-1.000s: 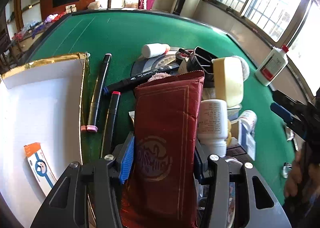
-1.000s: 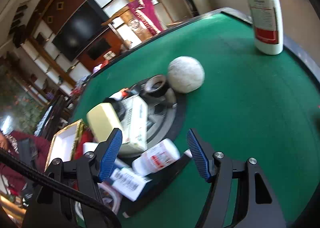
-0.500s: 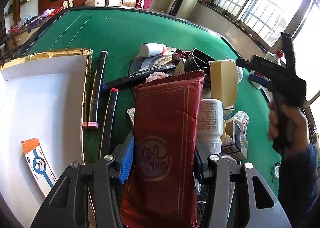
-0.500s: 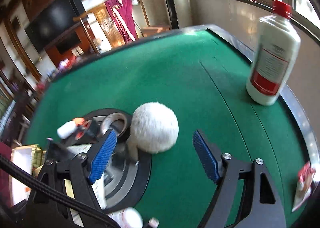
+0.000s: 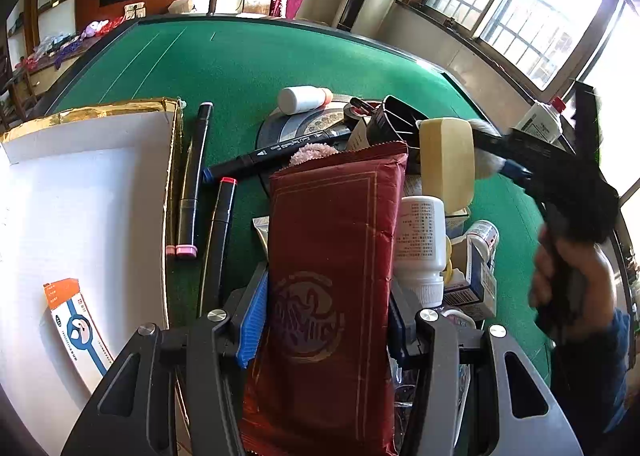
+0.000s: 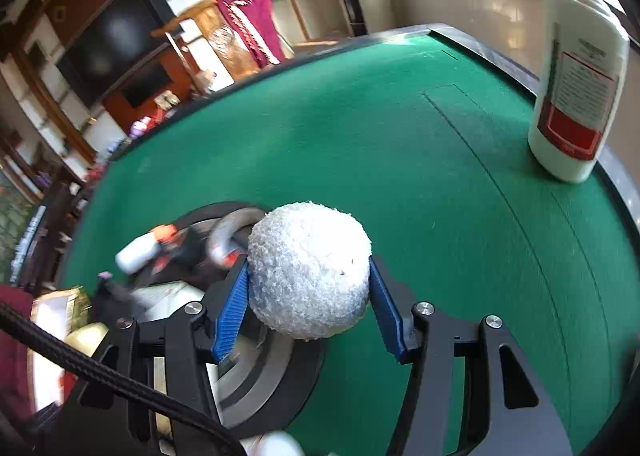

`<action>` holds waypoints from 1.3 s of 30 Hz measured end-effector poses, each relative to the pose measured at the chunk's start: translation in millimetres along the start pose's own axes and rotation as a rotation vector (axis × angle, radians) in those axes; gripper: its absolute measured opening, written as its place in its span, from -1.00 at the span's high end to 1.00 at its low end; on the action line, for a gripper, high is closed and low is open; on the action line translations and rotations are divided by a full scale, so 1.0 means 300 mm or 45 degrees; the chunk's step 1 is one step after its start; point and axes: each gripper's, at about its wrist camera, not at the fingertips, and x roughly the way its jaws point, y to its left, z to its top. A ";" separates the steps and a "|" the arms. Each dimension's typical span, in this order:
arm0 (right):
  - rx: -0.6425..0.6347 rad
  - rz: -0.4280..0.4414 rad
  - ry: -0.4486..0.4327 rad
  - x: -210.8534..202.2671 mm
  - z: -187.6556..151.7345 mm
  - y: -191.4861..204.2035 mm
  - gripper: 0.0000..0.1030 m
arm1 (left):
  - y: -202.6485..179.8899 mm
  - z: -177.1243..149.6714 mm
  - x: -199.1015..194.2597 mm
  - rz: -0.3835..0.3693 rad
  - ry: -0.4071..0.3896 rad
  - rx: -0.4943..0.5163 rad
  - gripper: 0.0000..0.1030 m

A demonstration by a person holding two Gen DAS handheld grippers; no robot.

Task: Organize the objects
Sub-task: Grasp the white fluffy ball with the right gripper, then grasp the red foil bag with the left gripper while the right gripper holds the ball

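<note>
Currently the right hand-held gripper (image 6: 308, 308) is closing around the fluffy white ball (image 6: 308, 270), pads touching both sides, ready to lift it off the green bench (image 6: 400, 159). Left hand-held gripper (image 5: 324, 320) pinches a red packet (image 5: 332, 256), likely keeping it clear.

We see a dark red foil packet (image 5: 332, 276) standing lengthwise, upright among clutter, and a fuzzy white ball (image 6: 308, 270) resting at a black disc's (image 6: 276, 388) edge.

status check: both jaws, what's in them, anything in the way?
Left gripper clamped on red packet. Right gripper jaws closing around white fuzzy ball. Clutter pile beside ball; white bottle well clear.
</note>
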 end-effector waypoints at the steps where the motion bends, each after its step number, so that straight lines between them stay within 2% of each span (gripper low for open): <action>1: -0.010 0.019 -0.028 -0.038 -0.014 0.010 -0.09 | 0.000 -0.001 -0.003 -0.002 -0.007 -0.001 0.15; 5: -0.085 0.083 -0.127 -0.162 -0.072 0.056 -0.09 | 0.006 0.000 -0.015 -0.014 -0.028 -0.010 0.17; 8: -0.108 0.117 -0.145 -0.200 -0.108 0.073 -0.09 | 0.018 0.005 -0.025 -0.027 -0.045 -0.038 0.17; 12: -0.116 0.159 -0.141 -0.204 -0.112 0.092 -0.09 | 0.037 0.014 -0.042 -0.058 -0.072 -0.067 0.18; 14: -0.122 0.168 -0.148 -0.205 -0.109 0.100 -0.09 | 0.048 0.018 -0.050 -0.072 -0.085 -0.083 0.30; 17: -0.121 0.177 -0.163 -0.204 -0.101 0.105 -0.09 | 0.058 0.023 -0.055 -0.113 -0.090 -0.105 0.31; 20: -0.125 0.176 -0.163 -0.203 -0.108 0.110 -0.10 | 0.053 0.024 -0.048 -0.109 -0.087 -0.097 0.35; 21: -0.125 0.178 -0.159 -0.201 -0.111 0.109 -0.09 | 0.050 0.023 -0.045 -0.107 -0.082 -0.090 0.48; 26: -0.149 0.173 -0.151 -0.196 -0.122 0.129 -0.10 | 0.052 0.021 -0.027 -0.056 -0.054 -0.089 0.50; 30: -0.169 0.164 -0.141 -0.188 -0.129 0.140 -0.11 | 0.065 0.021 -0.019 -0.018 -0.031 -0.101 0.41; 33: -0.168 0.169 -0.123 -0.179 -0.133 0.143 -0.11 | 0.066 0.021 -0.006 0.053 -0.015 -0.095 0.07; 39: -0.180 0.174 -0.119 -0.182 -0.147 0.156 -0.11 | 0.038 0.017 0.023 0.085 0.017 -0.034 0.08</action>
